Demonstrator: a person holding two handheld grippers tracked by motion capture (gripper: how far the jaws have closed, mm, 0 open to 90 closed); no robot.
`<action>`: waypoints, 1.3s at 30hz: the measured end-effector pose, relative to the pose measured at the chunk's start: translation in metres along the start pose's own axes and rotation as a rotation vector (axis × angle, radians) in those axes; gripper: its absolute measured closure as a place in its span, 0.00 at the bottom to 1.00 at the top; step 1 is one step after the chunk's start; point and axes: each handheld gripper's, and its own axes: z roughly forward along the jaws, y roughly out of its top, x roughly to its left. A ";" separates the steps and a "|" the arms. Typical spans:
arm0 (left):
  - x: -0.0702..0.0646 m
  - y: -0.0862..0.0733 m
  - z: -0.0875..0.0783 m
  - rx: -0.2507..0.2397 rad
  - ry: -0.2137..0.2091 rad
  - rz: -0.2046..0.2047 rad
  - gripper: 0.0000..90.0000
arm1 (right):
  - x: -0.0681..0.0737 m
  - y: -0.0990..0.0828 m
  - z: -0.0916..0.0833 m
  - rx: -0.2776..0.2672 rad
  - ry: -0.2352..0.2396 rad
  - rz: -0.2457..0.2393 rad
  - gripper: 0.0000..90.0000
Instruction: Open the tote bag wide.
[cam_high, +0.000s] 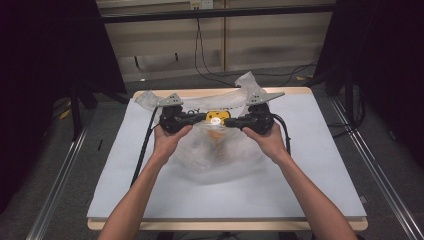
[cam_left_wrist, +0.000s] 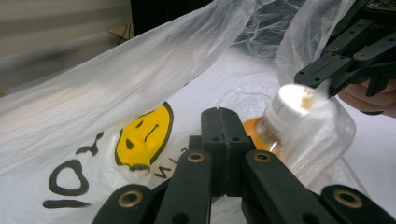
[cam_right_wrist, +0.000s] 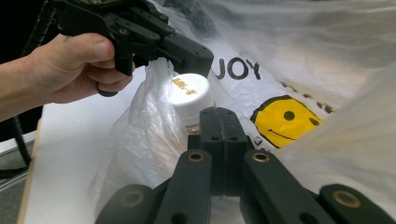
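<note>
Plastic bag reads "JOY" with a yellow smiley. White-capped bottle sits inside at 12 o'clock, just beyond both tongs, left and right, pressed together.

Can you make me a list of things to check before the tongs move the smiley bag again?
1. Left tongs shut on the plastic bag: ok.
2. Right tongs shut on the bag: ok.
3. Bottle inside the bag: ok.
4. White cap on the bottle: ok.
5. Bottle standing steady: cannot tell.
6. Bag resting on the table: ok.
</note>
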 end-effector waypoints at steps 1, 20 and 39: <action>0.001 -0.003 0.000 0.000 0.001 -0.007 1.00 | -0.001 -0.001 0.000 0.005 0.001 0.001 1.00; 0.008 -0.060 0.011 0.158 0.017 -0.015 1.00 | -0.027 -0.062 0.023 0.156 -0.034 0.062 1.00; 0.009 -0.100 0.015 0.291 0.086 0.013 1.00 | -0.039 -0.105 0.019 0.263 -0.150 0.092 1.00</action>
